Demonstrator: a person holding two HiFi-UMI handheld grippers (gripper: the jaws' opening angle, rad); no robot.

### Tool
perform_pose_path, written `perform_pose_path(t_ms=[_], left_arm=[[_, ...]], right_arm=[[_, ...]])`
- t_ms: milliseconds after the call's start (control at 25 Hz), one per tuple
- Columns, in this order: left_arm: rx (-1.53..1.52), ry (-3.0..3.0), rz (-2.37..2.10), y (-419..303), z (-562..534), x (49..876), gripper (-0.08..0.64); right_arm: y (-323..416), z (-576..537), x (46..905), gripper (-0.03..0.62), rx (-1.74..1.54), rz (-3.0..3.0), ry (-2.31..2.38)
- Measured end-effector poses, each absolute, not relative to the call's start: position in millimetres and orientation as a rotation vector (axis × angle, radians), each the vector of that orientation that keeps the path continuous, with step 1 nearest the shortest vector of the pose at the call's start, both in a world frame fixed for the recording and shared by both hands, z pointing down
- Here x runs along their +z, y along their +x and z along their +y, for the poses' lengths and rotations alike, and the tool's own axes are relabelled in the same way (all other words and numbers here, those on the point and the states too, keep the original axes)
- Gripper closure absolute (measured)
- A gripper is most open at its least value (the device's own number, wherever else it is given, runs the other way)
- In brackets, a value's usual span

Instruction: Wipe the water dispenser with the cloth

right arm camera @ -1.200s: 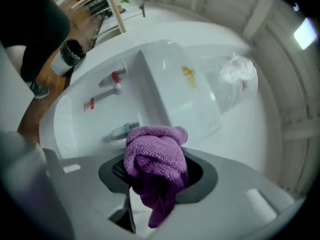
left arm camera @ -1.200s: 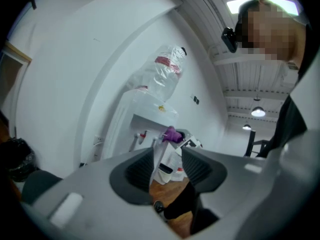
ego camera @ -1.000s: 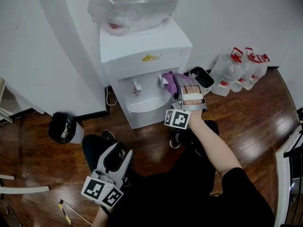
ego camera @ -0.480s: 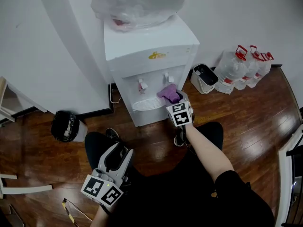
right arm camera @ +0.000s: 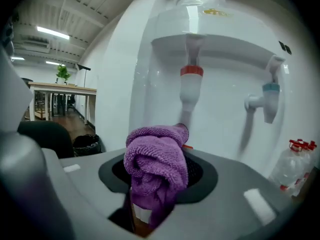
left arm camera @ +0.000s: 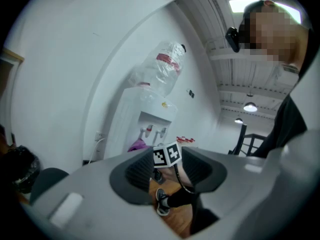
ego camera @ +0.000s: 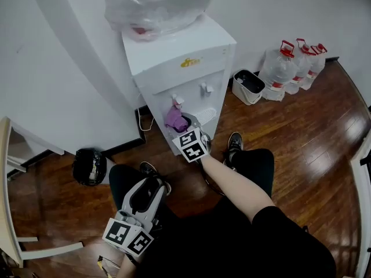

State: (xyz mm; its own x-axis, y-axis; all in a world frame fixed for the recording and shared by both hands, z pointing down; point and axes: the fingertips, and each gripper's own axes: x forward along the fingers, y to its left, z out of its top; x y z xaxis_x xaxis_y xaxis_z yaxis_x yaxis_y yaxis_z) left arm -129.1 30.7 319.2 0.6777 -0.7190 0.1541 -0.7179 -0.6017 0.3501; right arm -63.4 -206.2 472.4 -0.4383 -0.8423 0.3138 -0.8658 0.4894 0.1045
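The white water dispenser (ego camera: pixel 174 51) stands against the wall with a plastic-wrapped bottle (ego camera: pixel 156 4) on top. My right gripper (ego camera: pixel 179 124) is shut on a bunched purple cloth (ego camera: pixel 174 119) and holds it in the tap recess, just below the red tap (ego camera: pixel 177 100). The blue tap (ego camera: pixel 206 88) is to its right. In the right gripper view the cloth (right arm camera: pixel 156 166) bulges up between the jaws, close to the red tap (right arm camera: pixel 191 81) and the dispenser front (right arm camera: pixel 225 59). My left gripper (ego camera: pixel 148 193) hangs low over the person's lap, open and empty, away from the dispenser (left arm camera: pixel 132 119).
A black bin (ego camera: pixel 90 167) sits on the floor to the dispenser's left, and a small white bin (ego camera: pixel 248 86) and several water jugs (ego camera: pixel 290 68) to its right. A pale table edge (ego camera: pixel 6 155) is at far left. The person's legs and shoes (ego camera: pixel 235 143) are below the dispenser.
My right gripper has carried the cloth leftward across the recess, from beside the blue tap to under the red tap. The left gripper has shifted only slightly.
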Motion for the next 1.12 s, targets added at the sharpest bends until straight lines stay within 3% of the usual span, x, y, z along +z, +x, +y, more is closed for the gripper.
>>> perform_pose_path(t_ms=[160,360,680,800,880,1120], left_arm=[[-0.012,2.524,-1.064,-149,33,319,0.364],[0.015,2.522,-1.000,-167,30,330,0.364],[-0.025,2.516,-0.941,-169,22,330,0.364],[-0.062,2.506,-0.947,-171,22,326,0.364],[-0.065,2.497,-0.954,-172,25,330,0.364],[-0.061,2.470,-0.961,-172,35,338,0.364]], right_arm=[[22,-226,501,0.403,0.195,-2.234,1.631],[115,-225,511,0.402,0.070,-1.964,1.673],[-38,-190,549,0.400,0.035,-2.101,1.359],[-7,-200,562,0.401,0.438,-2.187,1.554],[25,-210,525,0.402,0.605,-2.234,1.702],[29,-212,358,0.403,-0.018,-2.273,1.781]])
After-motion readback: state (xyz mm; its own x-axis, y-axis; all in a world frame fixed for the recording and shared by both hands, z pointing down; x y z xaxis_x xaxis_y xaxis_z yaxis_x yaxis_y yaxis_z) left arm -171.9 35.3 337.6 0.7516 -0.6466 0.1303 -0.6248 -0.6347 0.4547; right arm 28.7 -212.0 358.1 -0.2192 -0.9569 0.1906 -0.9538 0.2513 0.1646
